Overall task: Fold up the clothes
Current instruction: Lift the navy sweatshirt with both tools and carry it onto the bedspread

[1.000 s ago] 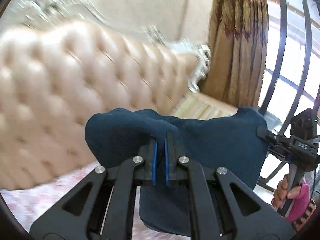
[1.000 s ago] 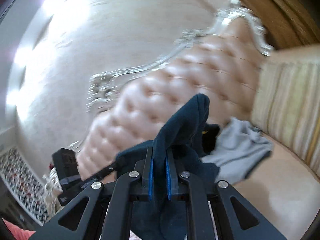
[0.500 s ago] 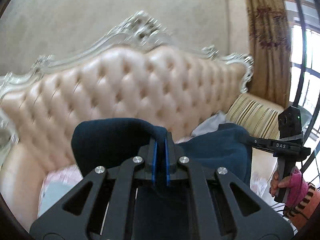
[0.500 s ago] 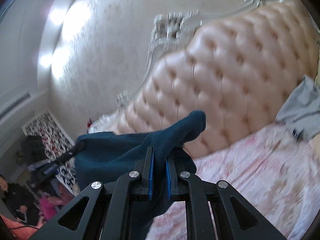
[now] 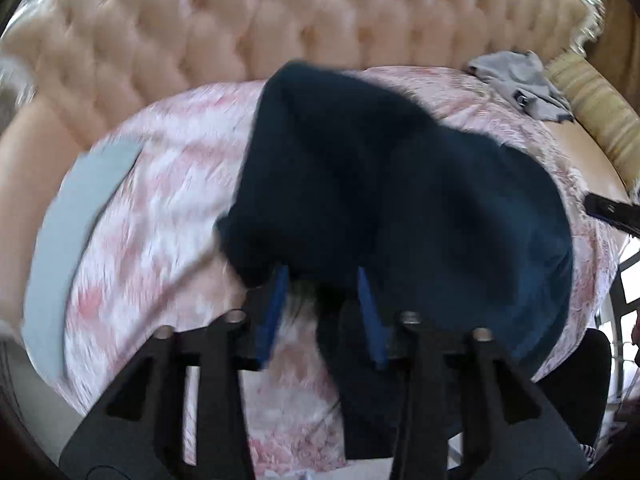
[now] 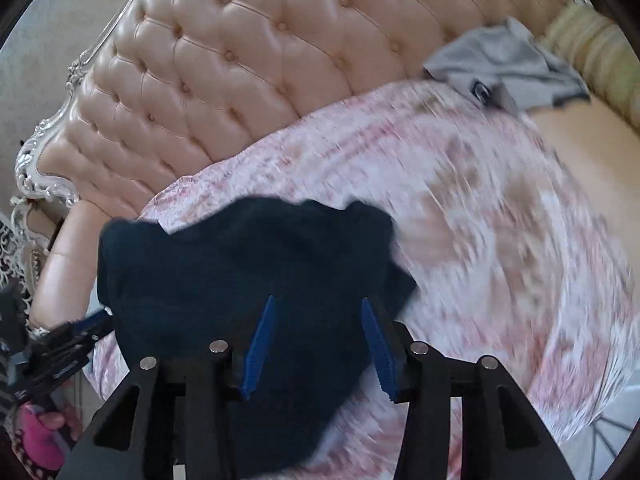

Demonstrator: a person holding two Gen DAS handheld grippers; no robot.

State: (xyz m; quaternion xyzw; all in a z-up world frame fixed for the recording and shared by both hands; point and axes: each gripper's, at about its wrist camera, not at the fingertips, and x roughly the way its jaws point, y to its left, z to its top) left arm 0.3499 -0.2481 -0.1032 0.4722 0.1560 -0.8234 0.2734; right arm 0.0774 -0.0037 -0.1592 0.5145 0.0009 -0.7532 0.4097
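Laydown step: the dark blue garment lands on the pink bedspread, and both the left tool and right tool have just been opening, cloth loose between their pads. Next, I judge, comes smoothing it flat and re-gripping an edge to fold.

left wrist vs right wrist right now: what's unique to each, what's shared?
Left wrist only: a flat pale blue-grey piece lying on the pink cover's left side, and the left claw, its jaws just opened, dark cloth loose between them.

Right wrist only: the headboard's silver carved edge, a hand in a pink sleeve at lower left, and the right claw, jaws likewise just opened.

Both: dark blue garment on the pink floral cover, tufted peach headboard, crumpled grey garment, striped cushion.
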